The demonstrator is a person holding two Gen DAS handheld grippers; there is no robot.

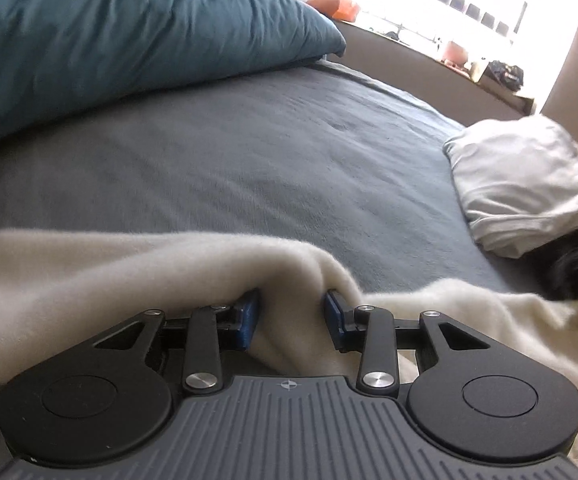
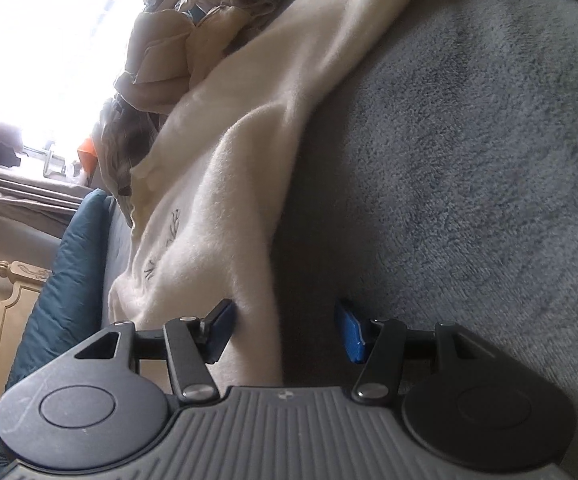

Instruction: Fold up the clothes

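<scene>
A: What do you see from the left side?

B: My left gripper (image 1: 292, 318) is low over the bed (image 1: 249, 152), which has a grey fleece cover. A fold of the cream sweater (image 1: 149, 264) lies between the jaws. The jaws stand apart, and the blue pads (image 1: 249, 320) are not pressed together. The cloth fills the gap, but I cannot tell if they really pinch it.

A: Where is the sweater?

B: It lies across the near part of the bed, spread to both sides of the gripper. Behind it I see a teal pillow (image 1: 109, 40) on the left and a folded white garment (image 1: 525, 180) on the right, well apart from the sweater. Something dark and furry (image 1: 577, 264) is just beside the white garment.

A: And the right side?

B: The view is turned sideways. My right gripper (image 2: 285, 332) has its jaws wide apart. One pad touches the edge of the cream sweater (image 2: 229, 200), the other is over the bare grey cover (image 2: 469, 180). Beyond the sweater is a heap of beige clothes (image 2: 177, 48), near the bright window (image 2: 49, 40).
</scene>
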